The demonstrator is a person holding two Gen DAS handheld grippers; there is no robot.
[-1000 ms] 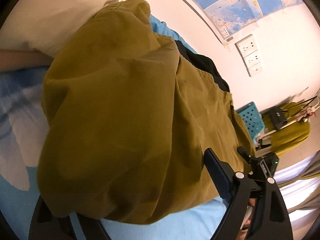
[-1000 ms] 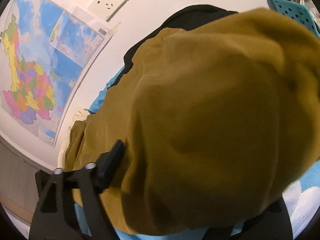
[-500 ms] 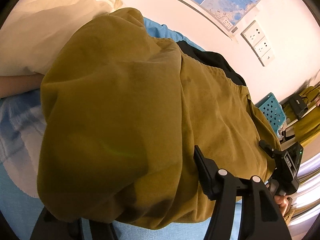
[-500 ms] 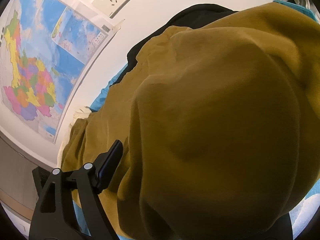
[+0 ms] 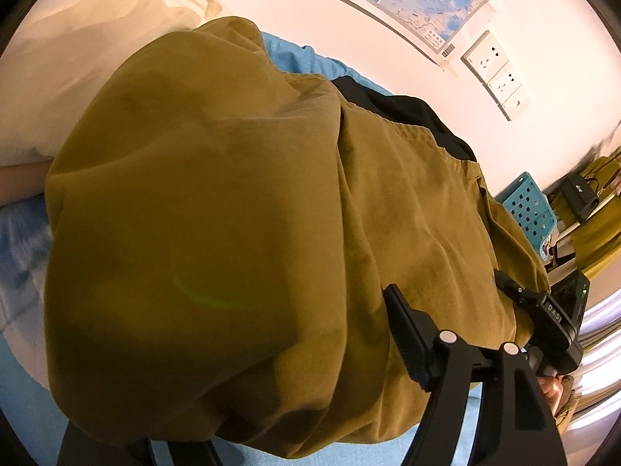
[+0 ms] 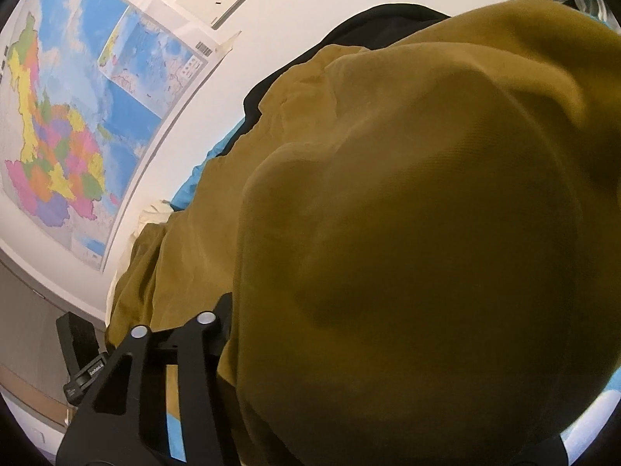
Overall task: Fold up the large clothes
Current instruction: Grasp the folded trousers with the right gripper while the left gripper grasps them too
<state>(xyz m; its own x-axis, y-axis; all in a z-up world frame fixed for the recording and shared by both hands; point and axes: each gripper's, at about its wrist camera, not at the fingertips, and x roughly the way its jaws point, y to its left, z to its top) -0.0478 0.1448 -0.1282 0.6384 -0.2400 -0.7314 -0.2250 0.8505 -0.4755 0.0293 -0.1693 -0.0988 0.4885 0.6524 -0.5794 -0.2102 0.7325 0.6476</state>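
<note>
A large olive-brown garment [image 5: 240, 213] fills both wrist views and lies on a light blue bed sheet [image 5: 23, 407]. In the left wrist view it drapes over my left gripper [image 5: 271, 400]; only the right finger [image 5: 407, 338] shows and the left finger is hidden under cloth. In the right wrist view the garment [image 6: 407, 233] bulges over my right gripper [image 6: 330, 369]; only its left finger [image 6: 223, 324] shows. Both grippers appear shut on the garment's near edge and hold it lifted. The right gripper's body [image 5: 551, 322] shows past the garment in the left view.
A black garment [image 5: 403, 108] lies beyond the olive one against the white wall. A white pillow [image 5: 77, 70] is at the left. A teal perforated basket [image 5: 528, 209] stands at the right. A map [image 6: 70, 124] and wall sockets [image 5: 496, 73] hang on the wall.
Both grippers have carried the lifted garment edge forward over the rest of the garment. The bulge of cloth has grown in the right wrist view and the wall sits closer.
</note>
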